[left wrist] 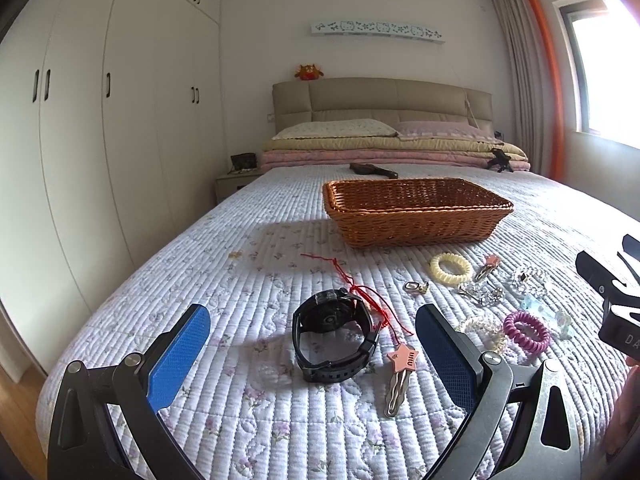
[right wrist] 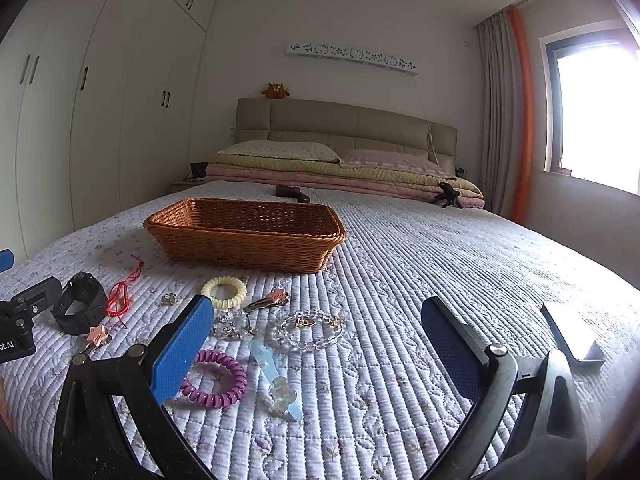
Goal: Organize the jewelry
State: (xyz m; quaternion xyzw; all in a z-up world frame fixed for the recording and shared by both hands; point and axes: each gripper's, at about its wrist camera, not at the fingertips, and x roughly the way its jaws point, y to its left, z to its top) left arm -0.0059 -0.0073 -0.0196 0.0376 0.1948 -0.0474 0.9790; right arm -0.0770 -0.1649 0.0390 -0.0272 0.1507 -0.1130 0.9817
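A brown wicker basket stands empty on the quilted bed. Jewelry lies in front of it: a black watch, a red cord, a pink star clip, a cream coil tie, a purple coil tie, a clear bead bracelet and a pale blue clip. My left gripper is open with the watch between its fingers. My right gripper is open above the bracelet and clips.
A phone lies on the quilt at the right. A dark object and a small black tripod lie near the folded blankets and pillows. Wardrobes stand at the left, a window at the right.
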